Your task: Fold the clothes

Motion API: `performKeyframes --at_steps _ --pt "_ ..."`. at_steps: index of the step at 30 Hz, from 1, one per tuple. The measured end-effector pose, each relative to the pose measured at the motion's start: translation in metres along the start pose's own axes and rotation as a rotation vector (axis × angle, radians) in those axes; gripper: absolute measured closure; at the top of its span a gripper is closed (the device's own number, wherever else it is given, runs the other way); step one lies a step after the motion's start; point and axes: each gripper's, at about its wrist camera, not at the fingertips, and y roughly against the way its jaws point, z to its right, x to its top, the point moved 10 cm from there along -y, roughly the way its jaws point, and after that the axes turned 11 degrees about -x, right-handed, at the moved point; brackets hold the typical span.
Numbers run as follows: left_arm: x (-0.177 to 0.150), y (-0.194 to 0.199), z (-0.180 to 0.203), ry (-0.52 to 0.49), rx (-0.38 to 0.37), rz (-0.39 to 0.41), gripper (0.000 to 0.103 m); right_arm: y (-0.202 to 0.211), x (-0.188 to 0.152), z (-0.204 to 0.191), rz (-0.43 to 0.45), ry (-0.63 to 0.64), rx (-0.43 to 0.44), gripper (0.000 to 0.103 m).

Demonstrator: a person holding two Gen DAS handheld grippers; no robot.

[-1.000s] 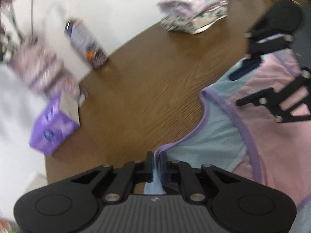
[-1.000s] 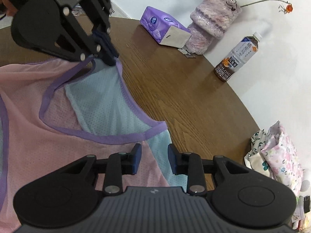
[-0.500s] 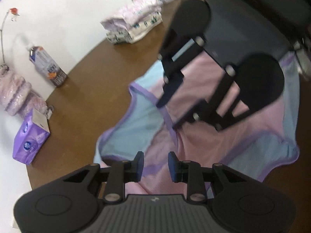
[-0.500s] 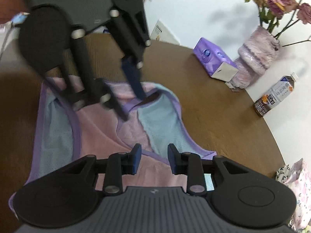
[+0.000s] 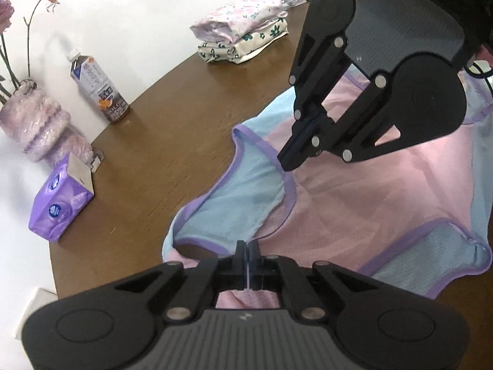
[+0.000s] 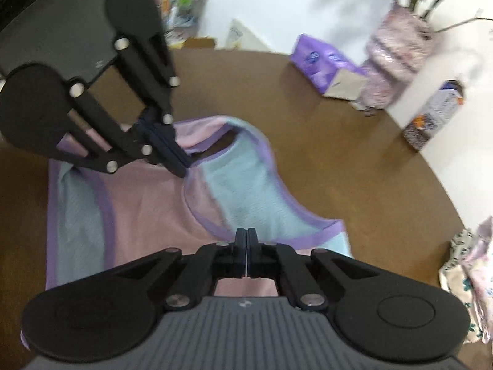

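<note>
Garment: a pink mesh sleeveless top with light-blue panels and purple trim (image 5: 354,197) lies spread on the round brown wooden table (image 5: 185,129), neck opening toward the table's far edge.

Left tongs (image 5: 247,248): my fingers are pressed together on the trimmed edge at the near shoulder; a thin strip of fabric shows between them.

Right tongs (image 6: 246,237): my fingers are pressed together on the purple trim at the other shoulder. In the left wrist view this tool's tip sits on the neckline edge.

Step in hand: both shoulder points are gripped; I judge this to be the start of the first fold. The garment is not yet lifted clear of the table.

Next move: I judge it calls for raising both shoulders together, keeping the edge taut between the tongs, then carrying it over toward the hem so the edges meet.

Risk: thin mesh may slip from a shallow pinch or bunch if one side leads.

Surroundings: folded floral clothes stack (image 5: 243,37), brown drink bottle (image 5: 98,89), purple tissue box (image 5: 61,203) and pink ridged vase (image 5: 40,129) stand well apart from the garment.
</note>
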Motion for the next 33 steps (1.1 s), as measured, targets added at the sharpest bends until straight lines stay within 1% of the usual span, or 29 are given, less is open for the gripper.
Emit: performKeyframes --at_steps 2,3,5,6,7,8,10,11,14,15,16,17,18,19,20,23,26,27,28,30,32,33 --pt "-0.003 -0.005 0.0 0.003 -0.015 -0.016 0.096 -0.003 -0.001 0.002 -0.009 -0.006 -0.003 0.102" --pt "-0.004 -0.004 0.001 0.01 -0.035 -0.012 0.089 -0.005 -0.002 0.002 -0.017 -0.012 0.002 0.1" --pt "-0.004 0.002 0.005 0.033 -0.087 0.012 0.085 -0.008 -0.006 0.002 -0.032 -0.03 0.028 0.093" --pt "-0.002 0.006 0.004 0.043 -0.094 0.027 0.081 -0.007 -0.008 0.002 -0.038 -0.041 0.041 0.092" --pt "0.0 0.011 0.001 0.053 -0.088 0.043 0.078 -0.007 -0.009 0.003 -0.042 -0.05 0.052 0.087" --pt "0.003 0.012 -0.003 0.068 -0.081 0.055 0.078 -0.008 -0.01 0.004 -0.044 -0.057 0.06 0.08" --pt "0.009 0.011 -0.012 0.107 -0.069 0.072 0.076 -0.008 -0.009 0.006 -0.04 -0.063 0.06 0.069" --pt "0.011 0.01 -0.014 0.122 -0.076 0.073 0.076 -0.009 -0.008 0.007 -0.038 -0.068 0.059 0.068" --pt "0.01 -0.003 -0.008 0.105 -0.129 0.035 0.076 -0.013 -0.005 0.004 -0.049 -0.065 0.095 0.068" --pt "0.007 -0.008 -0.005 0.092 -0.134 0.015 0.076 -0.015 -0.006 0.002 -0.055 -0.058 0.105 0.068" --pt "0.004 -0.01 -0.003 0.081 -0.134 0.006 0.079 -0.016 -0.007 0.0 -0.058 -0.051 0.111 0.068" --pt "0.003 -0.013 -0.002 0.072 -0.135 0.003 0.083 -0.017 -0.008 -0.001 -0.058 -0.048 0.116 0.068" --pt "0.002 -0.013 -0.001 0.068 -0.132 0.002 0.1 -0.018 -0.008 -0.001 -0.06 -0.052 0.124 0.071" --pt "0.003 -0.011 -0.002 0.06 -0.116 0.008 0.1 -0.018 -0.008 0.0 -0.062 -0.059 0.129 0.09" --pt "0.004 -0.009 -0.002 0.047 -0.089 0.02 0.1 -0.018 -0.008 0.001 -0.063 -0.065 0.131 0.1" --pt "0.01 0.003 -0.004 0.008 -0.014 0.053 0.1 -0.013 -0.006 0.002 -0.043 -0.059 0.12 0.1" --pt "0.012 0.002 -0.004 -0.041 0.047 0.045 0.1 -0.007 0.0 0.005 -0.012 -0.056 0.092 0.1" --pt "0.01 -0.003 -0.001 -0.045 0.048 0.031 0.098 -0.006 0.001 0.007 -0.007 -0.059 0.079 0.1" --pt "0.008 -0.008 0.001 -0.046 0.044 0.011 0.093 -0.007 0.002 0.008 -0.005 -0.063 0.064 0.1" --pt "0.005 -0.007 0.0 -0.029 0.037 0.012 0.088 -0.013 0.001 0.008 -0.018 -0.064 0.044 0.1" --pt "0.002 -0.002 -0.001 -0.008 0.031 0.025 0.076 -0.018 -0.004 0.005 -0.044 -0.07 0.046 0.098" --pt "0.001 0.001 -0.002 0.003 0.027 0.031 0.068 -0.017 -0.004 0.006 -0.042 -0.081 0.042 0.097"
